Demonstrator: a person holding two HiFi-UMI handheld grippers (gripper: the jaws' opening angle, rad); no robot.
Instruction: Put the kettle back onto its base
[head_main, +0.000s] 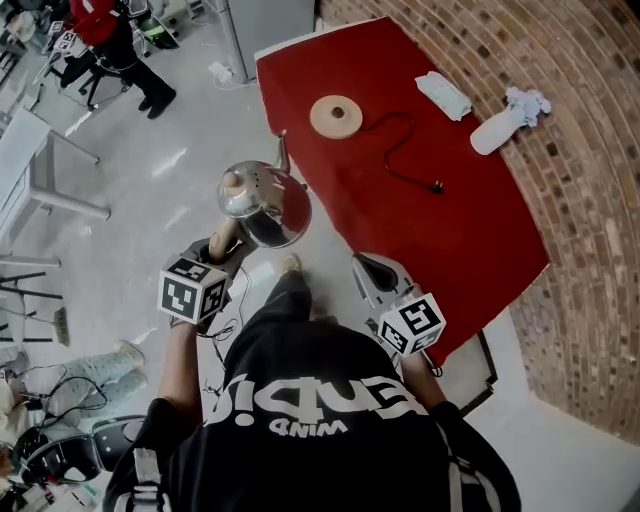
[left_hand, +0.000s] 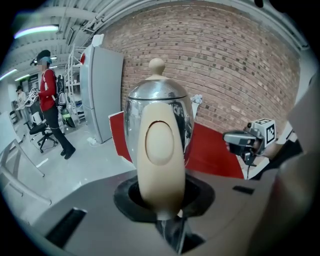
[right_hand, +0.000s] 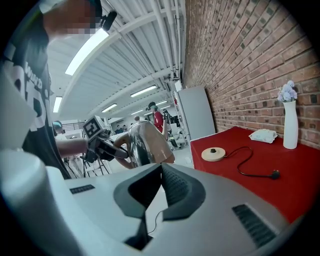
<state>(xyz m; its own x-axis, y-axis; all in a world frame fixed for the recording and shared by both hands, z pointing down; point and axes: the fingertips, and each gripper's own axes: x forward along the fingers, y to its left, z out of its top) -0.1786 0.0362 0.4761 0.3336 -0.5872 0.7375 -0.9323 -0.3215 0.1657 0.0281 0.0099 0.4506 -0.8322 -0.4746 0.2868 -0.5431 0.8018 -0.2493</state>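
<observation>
A shiny steel kettle (head_main: 262, 203) with a cream handle and knob hangs over the floor, just off the left edge of the red table (head_main: 470, 250). My left gripper (head_main: 215, 255) is shut on the cream handle (left_hand: 160, 160), with the kettle body (left_hand: 159, 120) upright beyond the jaws. The round cream base (head_main: 336, 116) lies on the table's far end, its black cord running to a loose plug (head_main: 437, 186). My right gripper (head_main: 372, 283) is by the table's near edge, shut with nothing in it (right_hand: 161, 166). Ahead of it are the kettle (right_hand: 145, 142) and the base (right_hand: 213, 154).
A white vase with flowers (head_main: 497, 130) and a folded white cloth (head_main: 443, 95) lie on the table by the brick wall (head_main: 590, 200). A grey cabinet (left_hand: 102, 95) stands past the table. A person in red (head_main: 110, 40) is far left; cables and gear litter the floor (head_main: 60, 440).
</observation>
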